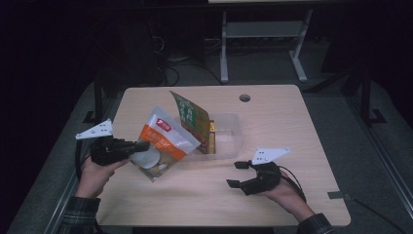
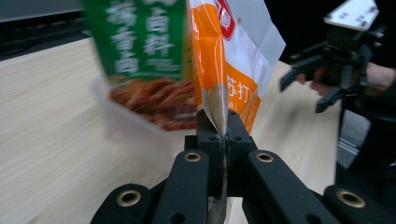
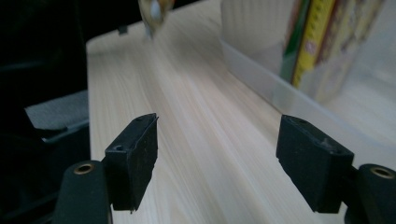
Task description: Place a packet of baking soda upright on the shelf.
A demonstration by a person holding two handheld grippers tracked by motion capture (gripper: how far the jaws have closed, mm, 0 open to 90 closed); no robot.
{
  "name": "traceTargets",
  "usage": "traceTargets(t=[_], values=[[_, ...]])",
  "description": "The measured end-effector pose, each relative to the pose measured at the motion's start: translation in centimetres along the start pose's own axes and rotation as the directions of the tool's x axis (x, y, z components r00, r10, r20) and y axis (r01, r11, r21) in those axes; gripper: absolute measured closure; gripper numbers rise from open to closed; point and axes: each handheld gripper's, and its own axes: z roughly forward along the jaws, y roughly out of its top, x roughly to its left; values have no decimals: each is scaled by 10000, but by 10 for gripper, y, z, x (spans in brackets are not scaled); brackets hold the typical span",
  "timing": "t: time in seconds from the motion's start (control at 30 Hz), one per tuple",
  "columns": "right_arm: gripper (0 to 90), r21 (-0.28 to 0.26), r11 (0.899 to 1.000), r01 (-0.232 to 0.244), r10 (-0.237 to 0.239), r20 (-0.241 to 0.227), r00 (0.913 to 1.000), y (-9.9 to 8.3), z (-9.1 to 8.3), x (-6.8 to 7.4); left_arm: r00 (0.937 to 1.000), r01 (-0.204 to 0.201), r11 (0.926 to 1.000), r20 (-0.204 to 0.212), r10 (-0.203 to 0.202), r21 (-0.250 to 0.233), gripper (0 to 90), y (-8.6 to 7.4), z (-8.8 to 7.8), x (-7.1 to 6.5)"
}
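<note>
The left gripper (image 1: 127,148) has its jaws clamped on the edge of an orange-and-white pouch (image 1: 163,142), held tilted above the surface (image 1: 272,122) beside a clear plastic bin (image 1: 228,136). A green packet (image 1: 190,117) stands in that bin, possibly leaning on the pouch. The right gripper (image 1: 234,173) rests low nearby, jaws wide with nothing between them.

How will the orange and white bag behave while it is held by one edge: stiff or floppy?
Probably floppy: the orange and white bag hangs tilted from the left gripper, pinched at a thin seam. Its glossy film looks slippery, so it might slide. It seems light.
</note>
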Motion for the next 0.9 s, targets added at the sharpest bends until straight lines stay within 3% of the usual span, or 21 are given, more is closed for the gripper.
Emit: traceTargets(t=[0.2, 0.37, 0.47, 0.7, 0.9], values=[[281, -763, 9961, 447, -490, -555, 9973, 23, 6, 7, 9972, -174, 9998, 725, 167, 86, 886, 3, 33, -22], [325, -1222, 9916, 418, -532, -921, 9943, 36, 16, 8, 9923, -275, 9994, 1215, 246, 226, 886, 1, 57, -34], [445, -1261, 9916, 284, -428, -1130, 9927, 38, 24, 6, 9893, -359, 9987, 1427, 302, 375, 885, 0, 66, -39], [866, -1316, 9913, 94, -327, -1762, 9838, 40, 28, 5, 9883, -203, 9990, 1521, 139, 410, 885, -4, 75, -39], [900, -1272, 9905, 525, -763, -1907, 9787, 41, 25, 7, 9915, -384, 9973, 1269, 301, 633, 885, -7, 82, -40]])
